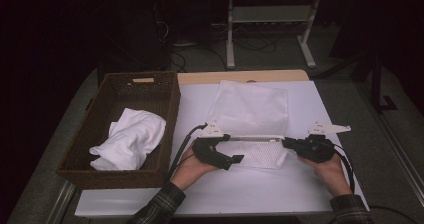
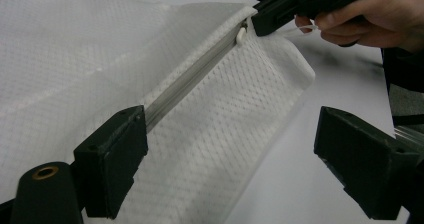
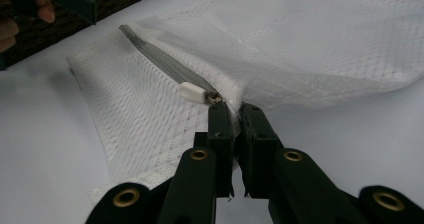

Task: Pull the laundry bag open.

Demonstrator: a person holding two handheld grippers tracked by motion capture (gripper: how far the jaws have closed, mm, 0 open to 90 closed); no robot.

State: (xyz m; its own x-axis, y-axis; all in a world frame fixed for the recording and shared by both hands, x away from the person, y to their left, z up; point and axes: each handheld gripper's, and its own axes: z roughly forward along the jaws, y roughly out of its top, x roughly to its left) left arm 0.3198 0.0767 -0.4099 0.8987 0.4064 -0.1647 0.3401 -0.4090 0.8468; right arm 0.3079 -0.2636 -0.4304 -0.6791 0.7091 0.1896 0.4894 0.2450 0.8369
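Right gripper (image 3: 235, 115): jaws pinched tight on the mesh bag's corner, just behind the zipper pull (image 3: 196, 92)
Left gripper (image 2: 227, 154): jaws spread wide, one pad against the zipper line, the other off the fabric, gripping nothing
Mesh bag (image 1: 250, 119): white, flat on the table (image 1: 250, 194), zipper edge stretched between both grippers
Basket (image 1: 167, 129): wicker, at nine o'clock from the bag
White cloth (image 1: 129, 138): bundled inside the basket

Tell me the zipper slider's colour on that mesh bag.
White zipper slider on the white mesh bag; clearest in the right gripper view.
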